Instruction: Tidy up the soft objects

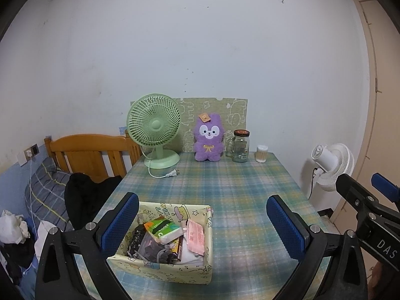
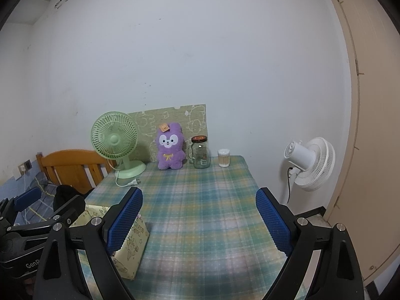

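Both grippers are hovering above the near end of the table (image 2: 200,200), and nothing is being held. The left gripper (image 1: 202,225) is spread wide, with its blue pads standing either side of the fabric box (image 1: 160,270) below it. The right gripper (image 2: 198,222) is likewise spread wide over bare checked cloth, just right of the box.

The box is sitting at the near left of the table and is holding a tissue pack (image 1: 163,230), a pink packet (image 1: 196,237) and dark bagged items. The purple plush toy (image 1: 208,138) is standing upright at the far edge against the wall panel, well apart from both grippers.

Judgement: the step in hand appears to be the reach for the plush toy, probably to bring it to the box. A good grasp would close on the body across its width, squeezing firmly, since the stuffing will give under the pads.

The glass jar (image 1: 241,146) is standing just beside the toy on its right, with a small tub of cotton swabs (image 1: 262,153) further right; the green fan (image 1: 155,135) and its loose cord and plug (image 1: 165,173) are lying to the left. The middle of the table is open, so a straight central approach is offering the most room. The jar is the main knock risk. The table's left edge is bordering a bed, and its right edge is dropping off towards a white fan (image 2: 310,162).
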A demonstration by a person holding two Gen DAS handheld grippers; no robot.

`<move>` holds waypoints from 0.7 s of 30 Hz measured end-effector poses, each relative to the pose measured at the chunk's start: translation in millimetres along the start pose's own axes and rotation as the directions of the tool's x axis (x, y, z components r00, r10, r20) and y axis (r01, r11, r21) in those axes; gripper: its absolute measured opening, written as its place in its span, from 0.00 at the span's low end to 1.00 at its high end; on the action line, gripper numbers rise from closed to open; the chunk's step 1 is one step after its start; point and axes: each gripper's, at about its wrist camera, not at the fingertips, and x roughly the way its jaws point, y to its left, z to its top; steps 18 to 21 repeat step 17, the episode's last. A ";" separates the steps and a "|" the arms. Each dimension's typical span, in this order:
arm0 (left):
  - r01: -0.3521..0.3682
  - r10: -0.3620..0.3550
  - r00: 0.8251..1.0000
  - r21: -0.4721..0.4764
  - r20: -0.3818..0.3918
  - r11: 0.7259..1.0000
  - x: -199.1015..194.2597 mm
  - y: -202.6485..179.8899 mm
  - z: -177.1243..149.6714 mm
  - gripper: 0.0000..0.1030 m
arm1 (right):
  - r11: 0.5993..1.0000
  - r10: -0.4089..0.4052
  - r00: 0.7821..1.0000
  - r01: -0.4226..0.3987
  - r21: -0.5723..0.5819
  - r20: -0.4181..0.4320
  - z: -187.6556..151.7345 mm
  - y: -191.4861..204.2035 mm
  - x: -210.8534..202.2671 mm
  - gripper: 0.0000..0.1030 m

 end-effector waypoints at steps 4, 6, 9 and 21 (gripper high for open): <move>0.004 -0.004 1.000 0.007 0.008 1.000 -1.2 0.2 -1.0 1.00 | 1.000 -0.001 1.000 0.001 0.003 -0.001 -1.0 0.1 0.2 0.91; 0.005 -0.005 1.000 0.009 0.008 1.000 -1.5 0.7 -1.8 1.00 | 1.000 -0.003 1.000 0.003 0.006 -0.002 -1.5 -0.2 0.2 0.91; 0.005 -0.005 1.000 0.008 0.004 1.000 -0.5 1.4 -2.5 1.00 | 1.000 -0.004 1.000 0.004 0.004 -0.002 -1.5 -0.4 0.0 0.92; 0.003 -0.003 1.000 0.009 0.003 1.000 -0.4 1.3 -2.8 1.00 | 1.000 -0.003 1.000 0.003 0.008 -0.006 -1.9 -0.9 0.7 0.92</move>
